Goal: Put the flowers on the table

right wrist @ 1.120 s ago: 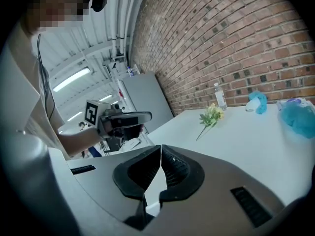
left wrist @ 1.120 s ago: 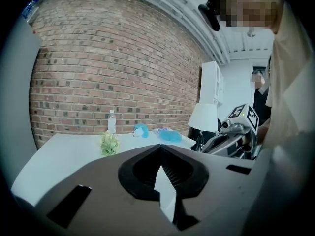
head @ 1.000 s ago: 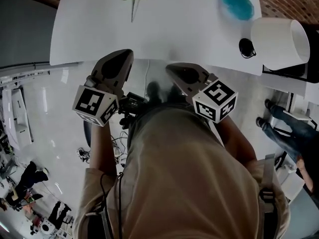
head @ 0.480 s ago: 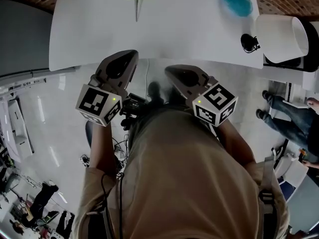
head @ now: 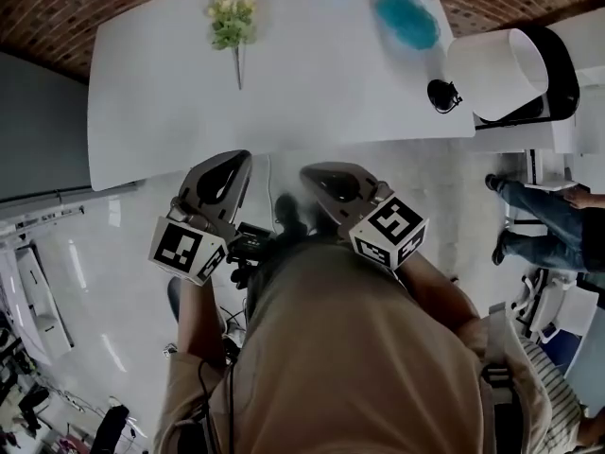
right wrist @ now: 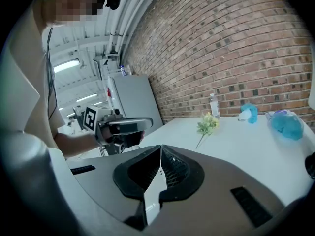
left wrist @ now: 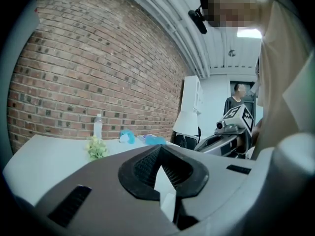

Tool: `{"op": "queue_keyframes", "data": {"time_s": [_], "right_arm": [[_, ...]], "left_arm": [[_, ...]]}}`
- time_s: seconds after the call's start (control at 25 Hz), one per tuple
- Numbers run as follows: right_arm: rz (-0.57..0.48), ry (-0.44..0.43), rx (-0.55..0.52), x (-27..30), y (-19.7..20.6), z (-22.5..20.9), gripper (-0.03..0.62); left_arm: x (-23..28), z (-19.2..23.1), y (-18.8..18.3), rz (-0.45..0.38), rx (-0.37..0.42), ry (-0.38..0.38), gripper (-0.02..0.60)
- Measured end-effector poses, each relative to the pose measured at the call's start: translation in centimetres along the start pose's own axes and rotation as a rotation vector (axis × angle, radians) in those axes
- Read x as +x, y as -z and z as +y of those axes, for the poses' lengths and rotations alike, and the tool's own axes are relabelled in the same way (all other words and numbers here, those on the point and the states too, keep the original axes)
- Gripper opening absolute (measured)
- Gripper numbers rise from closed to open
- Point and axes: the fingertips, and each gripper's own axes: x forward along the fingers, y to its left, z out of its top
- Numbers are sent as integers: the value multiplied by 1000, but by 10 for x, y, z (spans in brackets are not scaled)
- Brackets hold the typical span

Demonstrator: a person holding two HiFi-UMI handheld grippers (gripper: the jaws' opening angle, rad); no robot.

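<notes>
On the white bench (head: 170, 112) lie the flowers (head: 231, 19) (near its far edge); the left gripper (head: 230, 162) and right gripper (head: 319, 174) hover short of it, fingers clenched on nothing.

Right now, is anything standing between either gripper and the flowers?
Nothing visible does. The flowers lie far across the white table; only bare tabletop separates them from the left gripper and right gripper.

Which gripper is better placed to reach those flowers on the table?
Probably the left: the flowers lie almost straight ahead of the left gripper, the right gripper farther off to the side. Both are shut and empty.
</notes>
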Motion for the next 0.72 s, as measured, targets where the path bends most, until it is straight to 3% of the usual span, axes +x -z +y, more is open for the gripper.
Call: {"op": "queue_keyframes", "data": {"time_s": [0.4,0.72], "right_arm": [[-31,92,-36,-19,-1,-2,20],[-64,102,-26,-39,3,-11,20]], "left_arm": [[9,-12,-3,-12,32,70,11],[20,-32,-2,15,46,75,11]]}}
